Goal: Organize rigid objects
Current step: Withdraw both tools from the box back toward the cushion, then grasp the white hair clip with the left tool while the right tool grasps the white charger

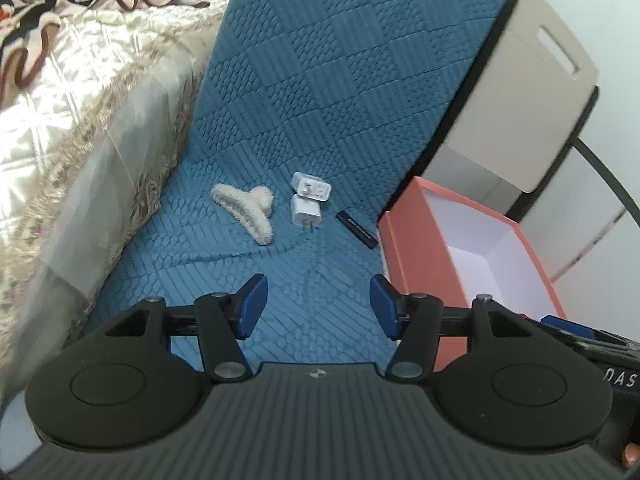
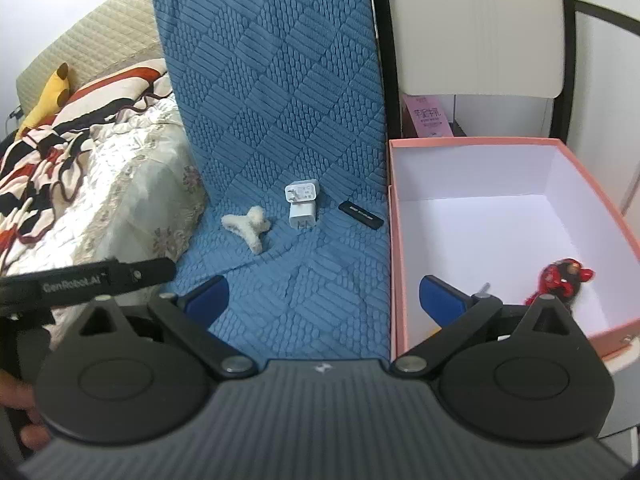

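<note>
Grippers both point forward and downward over a blue textured cover. Left gripper: fingers moderately apart, nothing between them, blue pads over bare cover. Right gripper: fingers spread wide, nothing held; its left pad sits over the cover, its right pad over the near left wall of the box. A fingertip of the person shows at the lower left edge of the right wrist view.

Pink box, open-topped with a white interior, stands to the right of both pairs of fingers, its left wall against the cover. Inside it, near the front right corner, lies a small red and black figure; a small metal piece beside the right pad cannot be identified. The rest of the interior in view is bare.

Ahead of the fingers on the cover lie, left to right: a fuzzy cream hair claw, two white charger plugs touching one another, and a black stick-shaped item nearest the box. All four lie outside the box, well apart from either gripper.
</note>
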### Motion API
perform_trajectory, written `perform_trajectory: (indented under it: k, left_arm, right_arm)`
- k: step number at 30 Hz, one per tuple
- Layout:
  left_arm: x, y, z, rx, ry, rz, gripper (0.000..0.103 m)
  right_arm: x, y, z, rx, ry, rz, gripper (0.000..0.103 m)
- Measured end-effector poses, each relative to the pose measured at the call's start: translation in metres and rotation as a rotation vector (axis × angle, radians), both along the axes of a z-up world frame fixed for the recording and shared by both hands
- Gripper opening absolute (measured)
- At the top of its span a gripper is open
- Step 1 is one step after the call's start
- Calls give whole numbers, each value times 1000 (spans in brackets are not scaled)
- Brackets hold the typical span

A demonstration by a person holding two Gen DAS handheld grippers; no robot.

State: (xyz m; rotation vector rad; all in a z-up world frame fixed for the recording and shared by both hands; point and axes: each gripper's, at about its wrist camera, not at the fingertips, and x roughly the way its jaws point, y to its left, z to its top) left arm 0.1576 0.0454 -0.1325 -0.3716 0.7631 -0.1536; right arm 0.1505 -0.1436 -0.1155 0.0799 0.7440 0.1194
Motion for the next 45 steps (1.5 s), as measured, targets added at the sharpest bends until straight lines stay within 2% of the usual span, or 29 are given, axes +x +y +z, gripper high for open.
perform_trajectory:
  k: [7, 13, 22, 26, 35, 38, 39, 42, 45]
  left_arm:
    - [50, 15, -55, -14, 25, 24, 63]
    - [85, 25, -88, -18, 59, 44, 63]
    - [127, 29, -102, -36, 96, 51, 63]
    - [149, 26, -107, -28, 103, 41, 63]
    - [189, 15, -121, 6, 117, 22, 62]
    - [199, 9, -124, 40, 113, 16, 60]
    - [201, 7, -125, 51, 113, 20, 55]
    - [207, 6, -127, 68, 115, 20, 52]
    - [212, 4, -129, 82, 120, 18, 50]
  right_arm:
    - [44, 16, -26, -3, 3, 11, 103]
    - [83, 27, -42, 8, -7, 45, 103]
    - [139, 41, -61, 69, 4, 97, 103]
    - [168, 41, -74, 108, 57, 109, 103]
    - [232, 44, -99, 122, 69, 106, 100]
    - [254, 50, -109, 85, 70, 105, 99]
    - [260, 52, -113, 73, 72, 109, 98]
    - [276, 57, -124, 56, 94, 104, 87]
    - [284, 61, -132, 27, 99, 103, 86]
